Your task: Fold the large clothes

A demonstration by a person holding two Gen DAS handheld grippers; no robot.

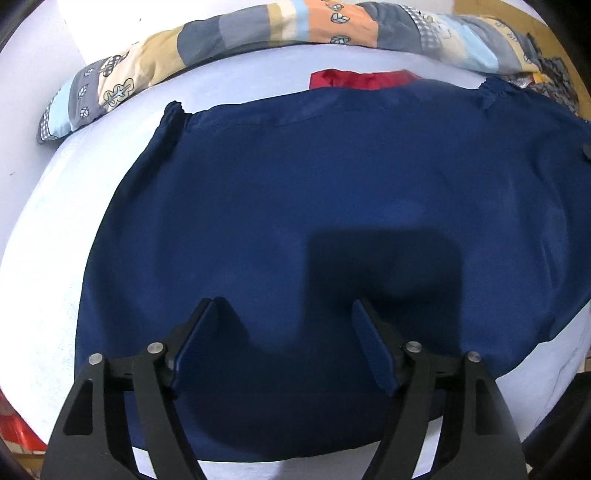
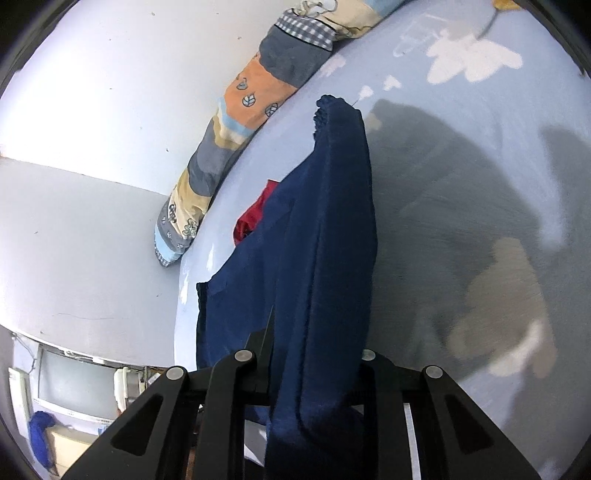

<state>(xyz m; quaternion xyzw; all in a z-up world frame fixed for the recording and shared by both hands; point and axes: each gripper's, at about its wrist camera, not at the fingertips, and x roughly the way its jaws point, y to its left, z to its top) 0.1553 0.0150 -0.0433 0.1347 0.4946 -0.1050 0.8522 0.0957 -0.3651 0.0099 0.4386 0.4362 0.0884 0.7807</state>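
A large navy blue garment (image 1: 332, 206) lies spread flat on the light blue bed sheet (image 1: 51, 266), its gathered cuff at the far left. My left gripper (image 1: 284, 310) is open and empty, hovering just above the garment's near part. In the right wrist view my right gripper (image 2: 310, 354) is shut on a fold of the same navy garment (image 2: 325, 229) and holds it lifted, so the cloth hangs in a long strip over the sheet (image 2: 461, 155). The right fingertips are hidden by the cloth.
A rolled patchwork quilt (image 1: 295, 26) lies along the bed's far edge, also in the right wrist view (image 2: 236, 125). A red cloth (image 1: 354, 79) sits behind the garment. A white wall (image 2: 92, 110) borders the bed. An old monitor (image 2: 74, 387) stands beyond it.
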